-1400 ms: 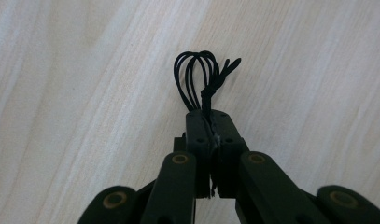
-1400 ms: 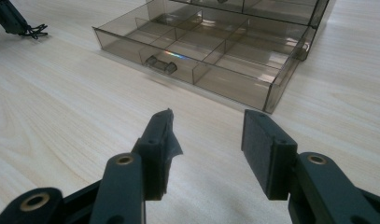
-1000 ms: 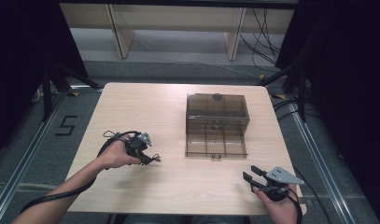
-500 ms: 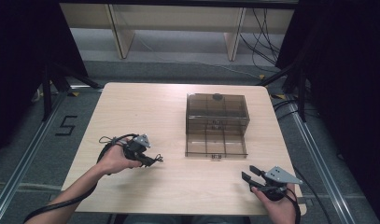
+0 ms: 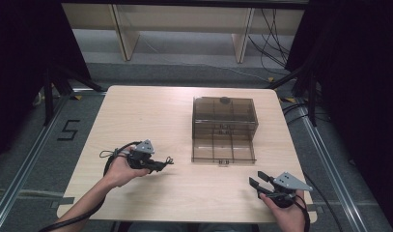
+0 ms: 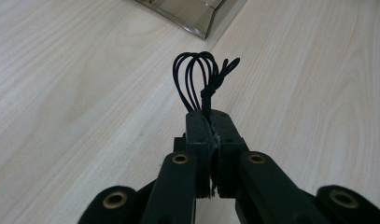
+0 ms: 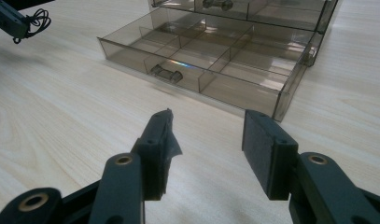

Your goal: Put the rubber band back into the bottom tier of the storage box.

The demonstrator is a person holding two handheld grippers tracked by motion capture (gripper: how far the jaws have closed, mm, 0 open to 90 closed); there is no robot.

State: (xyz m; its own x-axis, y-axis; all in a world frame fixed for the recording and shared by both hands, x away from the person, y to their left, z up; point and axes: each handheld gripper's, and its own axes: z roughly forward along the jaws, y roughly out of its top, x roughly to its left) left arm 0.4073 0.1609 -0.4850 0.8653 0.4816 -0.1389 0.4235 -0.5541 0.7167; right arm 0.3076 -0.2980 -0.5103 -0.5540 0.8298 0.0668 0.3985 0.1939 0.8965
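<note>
the left gripper (image 5: 158,165), left of centre in the high view, has its jaws clenched on a small bundle of black cord loops (image 6: 201,81); in the left gripper view the loops stand out past the jaw tips toward the top of the frame, their long axis in line with the jaws. the smoked-plastic drawer box (image 5: 224,116) sits right of centre on the wooden table (image 5: 146,111), its lowest drawer (image 5: 223,147) pulled out toward the bottom of the frame and divided into compartments that look empty. the drawer lies to the right of the held bundle, well apart from it. the right gripper (image 5: 258,182), at lower right, has its jaws released and holds nothing; it points up-left toward the drawer front (image 7: 187,81). the right gripper looks nearer the drawer, yet the left carries the bundle, so a likely next move is a rightward carry.
</note>
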